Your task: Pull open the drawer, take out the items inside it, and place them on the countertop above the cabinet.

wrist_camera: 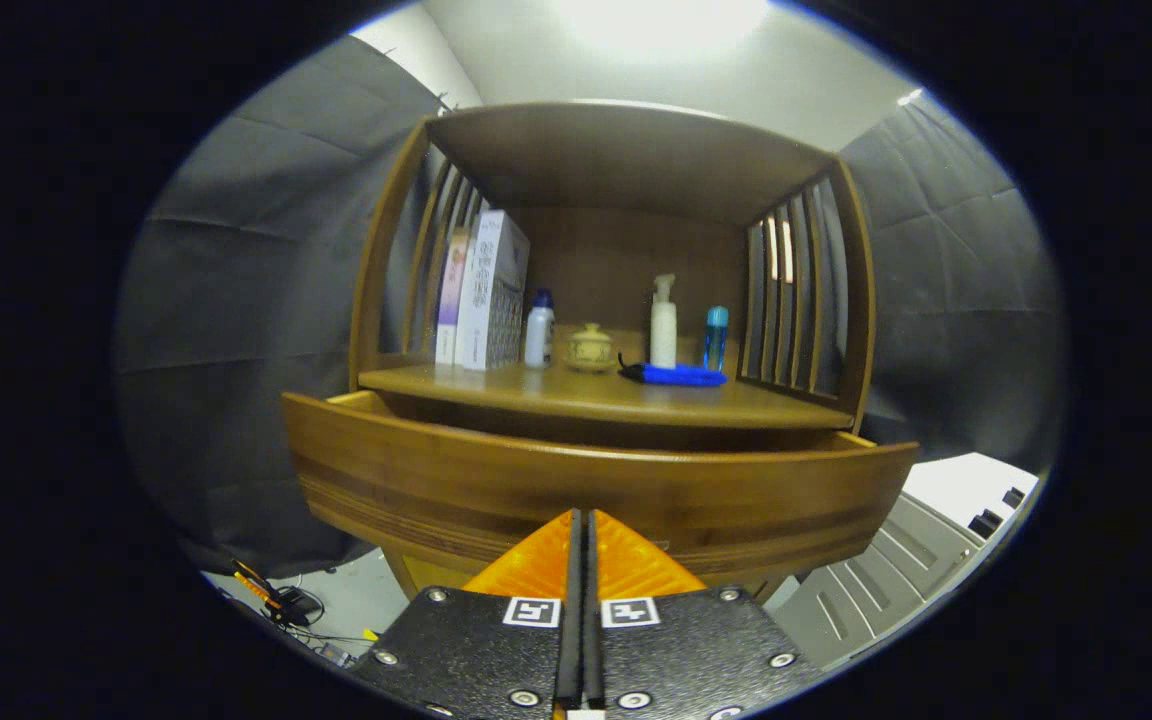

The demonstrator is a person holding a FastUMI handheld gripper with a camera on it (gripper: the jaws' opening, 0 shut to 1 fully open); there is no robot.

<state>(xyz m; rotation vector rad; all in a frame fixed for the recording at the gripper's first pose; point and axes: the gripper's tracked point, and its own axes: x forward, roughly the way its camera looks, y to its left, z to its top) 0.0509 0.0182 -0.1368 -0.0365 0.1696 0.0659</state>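
Above, on the countertop [596, 395], stand two boxes [484, 290], a white bottle [539, 330], a small jar [590, 348], a pump bottle [663, 322], a blue bottle [715, 338] and a flat blue thing [676, 375]. The drawer [596, 480] is pulled out, its front just ahead of the gripper [583, 530], whose fingers are pressed together and hold nothing.

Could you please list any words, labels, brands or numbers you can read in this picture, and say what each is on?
No text here can be read.
Tall white box on the countertop: patterned print, too blurred.
Pink-and-purple box beside it: print too small.
White bottle, pump bottle, blue bottle: no legible labels.
Hand-held gripper, fingers together: square coded markers, no words.
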